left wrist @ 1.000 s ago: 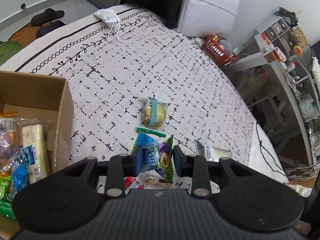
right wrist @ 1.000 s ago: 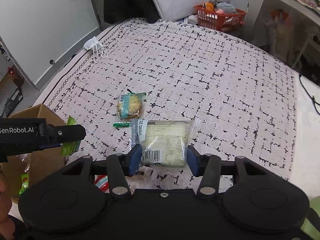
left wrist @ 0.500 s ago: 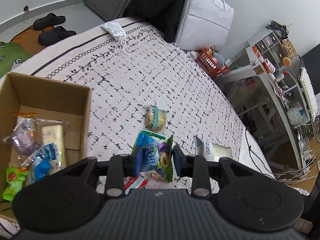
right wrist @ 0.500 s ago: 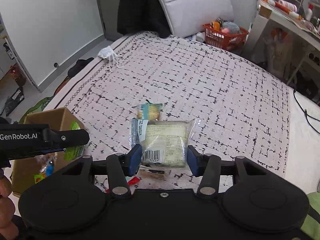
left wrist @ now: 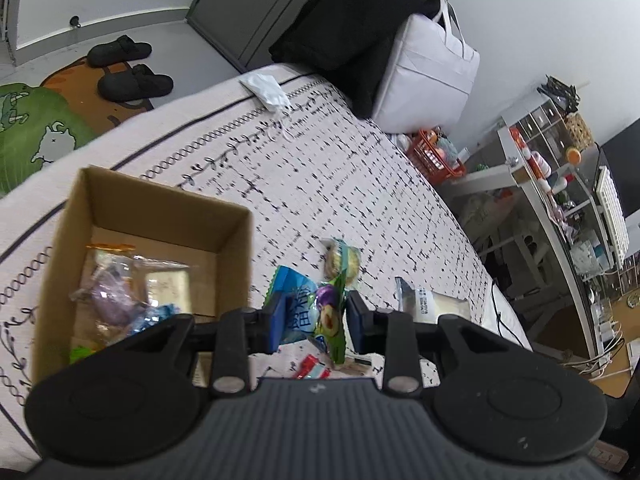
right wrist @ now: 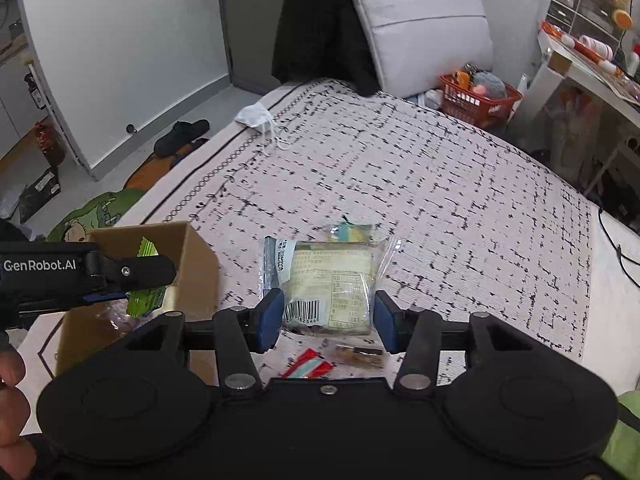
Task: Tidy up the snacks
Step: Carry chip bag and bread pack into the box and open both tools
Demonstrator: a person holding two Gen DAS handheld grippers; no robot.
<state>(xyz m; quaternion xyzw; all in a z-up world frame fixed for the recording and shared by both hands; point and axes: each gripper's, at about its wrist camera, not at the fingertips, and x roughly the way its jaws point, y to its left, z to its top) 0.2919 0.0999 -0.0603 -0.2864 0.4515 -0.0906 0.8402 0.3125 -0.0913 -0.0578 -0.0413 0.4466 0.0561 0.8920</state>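
Two snack packets are off the bed at once, one in each tool. The left gripper is pinched on a blue-and-green fruit snack pouch, held up near the right wall of the cardboard box; in the right wrist view that pouch hangs over the box opening. The right gripper is clamped on a clear-wrapped sandwich packet, raised above the bedspread to the right of the box.

Judging by this, the step in hand is the carry to the box, and the left load looks closest to its drop. The next move calls for bringing the pouch inward past the box wall and spreading the jaws only once it clears the rim, so it lands among the wrapped snacks already inside; the sandwich packet would then have to travel left.

On the bed lie a round wrapped cake farther out, and a red-and-white packet and a small brown snack close in.

Readable writing: "GenRobot.AI" on the left tool's body, a barcode and a dense printed label on the sandwich packet, too fine to read. Large white characters on the pouch are not legible.
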